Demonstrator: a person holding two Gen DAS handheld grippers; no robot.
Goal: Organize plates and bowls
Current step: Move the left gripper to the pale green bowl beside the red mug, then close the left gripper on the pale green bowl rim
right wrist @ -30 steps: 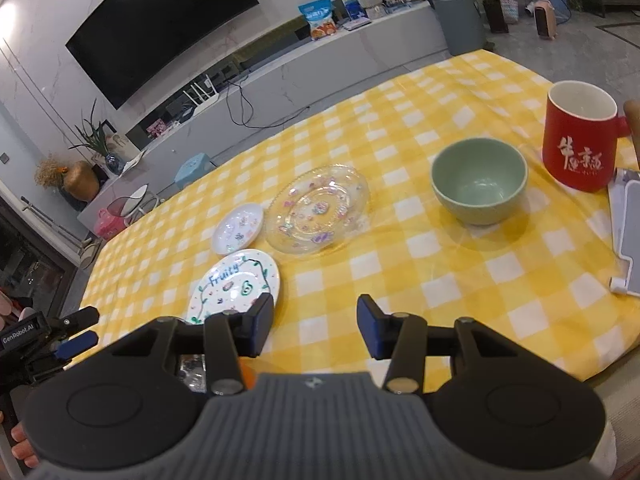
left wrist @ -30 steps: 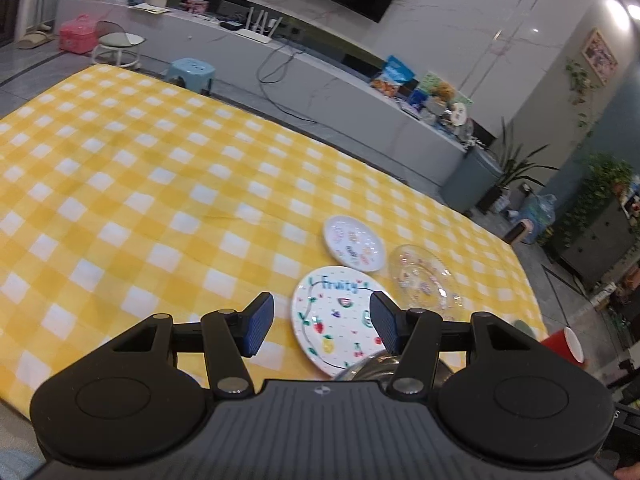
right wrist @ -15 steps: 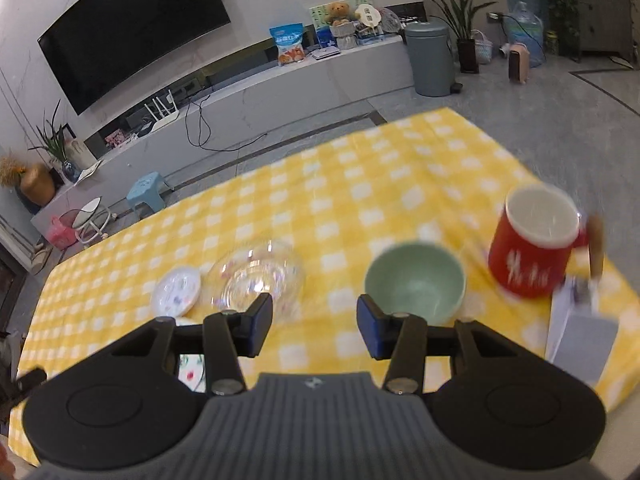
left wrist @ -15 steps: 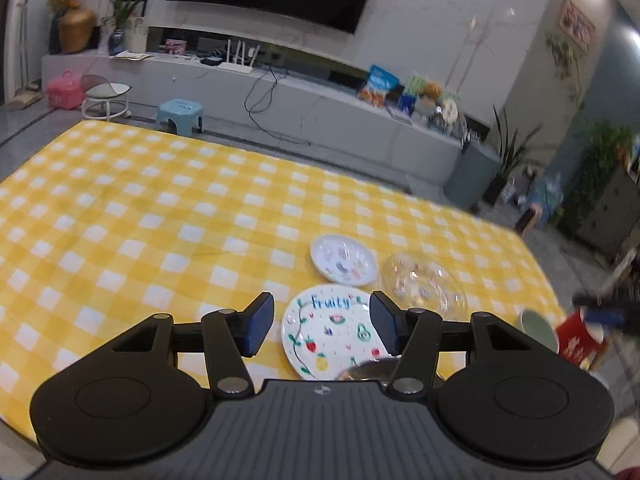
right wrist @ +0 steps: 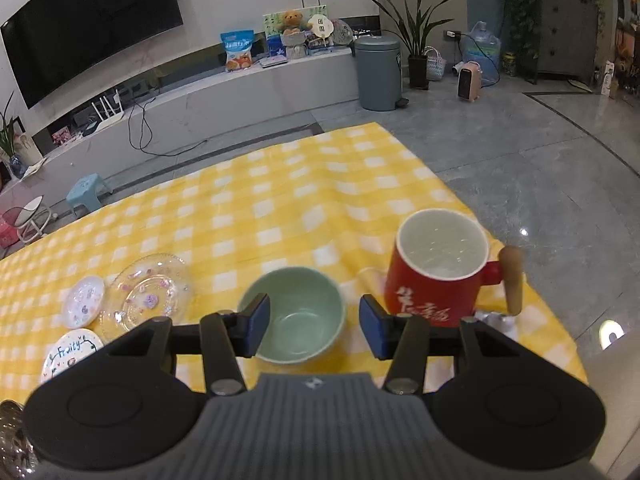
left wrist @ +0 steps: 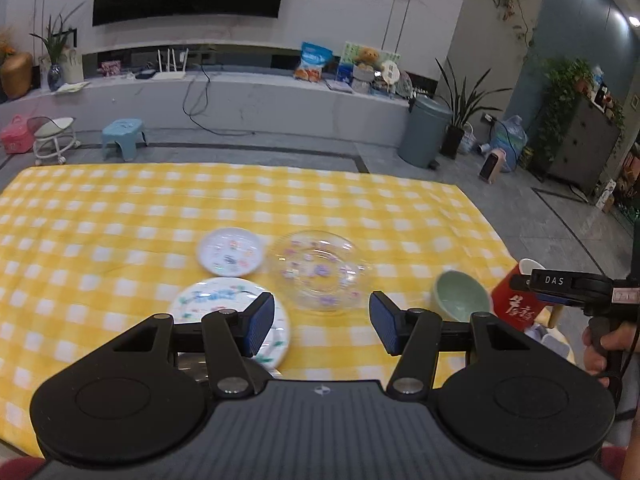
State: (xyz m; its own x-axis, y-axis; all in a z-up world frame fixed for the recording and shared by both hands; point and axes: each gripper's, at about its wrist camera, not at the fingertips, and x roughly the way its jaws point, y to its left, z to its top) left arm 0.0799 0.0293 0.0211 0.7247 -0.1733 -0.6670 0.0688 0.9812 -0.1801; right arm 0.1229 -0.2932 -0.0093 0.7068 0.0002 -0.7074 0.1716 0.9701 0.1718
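Observation:
On the yellow checked tablecloth lie a small white plate, a clear glass plate with flowers and a white "Fruity" plate. My left gripper hovers open above the near edge, between the Fruity plate and the glass plate, holding nothing. A pale green bowl sits right in front of my right gripper, which is open and empty above it. The same bowl shows in the left wrist view. The three plates appear at the left of the right wrist view: small plate, glass plate, Fruity plate.
A red mug with a wooden handle stands just right of the green bowl. A shiny metal bowl peeks out under my left fingers. A hand holds the other gripper at the right. The table's right edge is close behind the mug.
Both views have swung right and risen. The left view levelled out and now takes in the green bowl and mug. The right gripper has come over the green bowl.

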